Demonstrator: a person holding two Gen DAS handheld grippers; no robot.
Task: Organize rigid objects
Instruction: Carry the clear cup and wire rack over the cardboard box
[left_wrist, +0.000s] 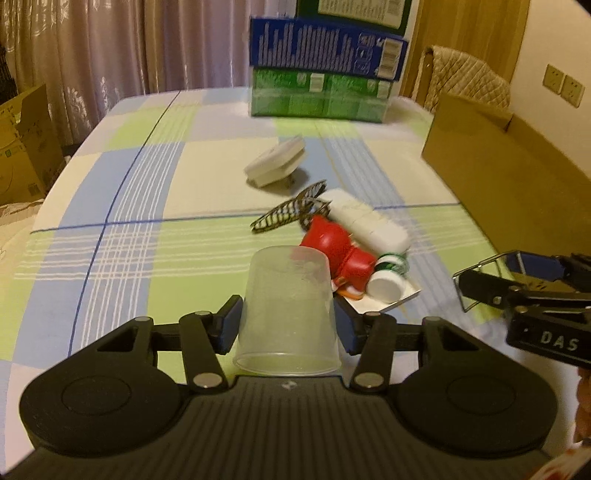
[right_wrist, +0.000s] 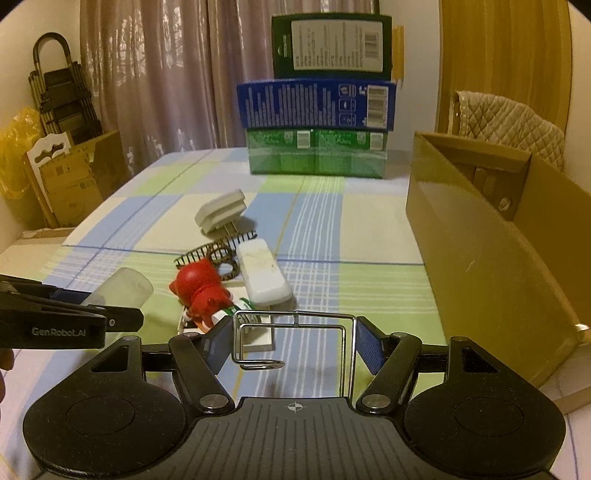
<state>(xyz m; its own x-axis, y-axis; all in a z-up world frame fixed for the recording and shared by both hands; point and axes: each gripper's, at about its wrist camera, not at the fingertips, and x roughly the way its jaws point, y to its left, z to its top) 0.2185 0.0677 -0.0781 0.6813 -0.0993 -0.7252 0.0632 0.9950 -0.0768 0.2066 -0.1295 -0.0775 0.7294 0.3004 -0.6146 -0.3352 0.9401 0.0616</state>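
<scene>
My left gripper (left_wrist: 288, 325) is shut on a clear plastic cup (left_wrist: 288, 306), held lying with its mouth toward the camera; it also shows in the right wrist view (right_wrist: 118, 290). My right gripper (right_wrist: 291, 343) is shut on a bent metal wire holder (right_wrist: 295, 339), which also shows in the left wrist view (left_wrist: 480, 269). Ahead on the checked tablecloth lie a red toy figure (left_wrist: 336, 251), a white oblong case (left_wrist: 369, 221), a small green-and-white bottle (left_wrist: 388, 277), a striped hair clip (left_wrist: 291, 210) and a white plug adapter (left_wrist: 275, 162).
An open cardboard box (right_wrist: 480, 251) stands at the table's right side. Stacked green and blue cartons (right_wrist: 317, 125) stand at the far edge. A white card (left_wrist: 391, 301) lies under the bottle. More cardboard boxes (right_wrist: 62, 184) and a folded ladder (right_wrist: 59, 92) stand at the left, off the table.
</scene>
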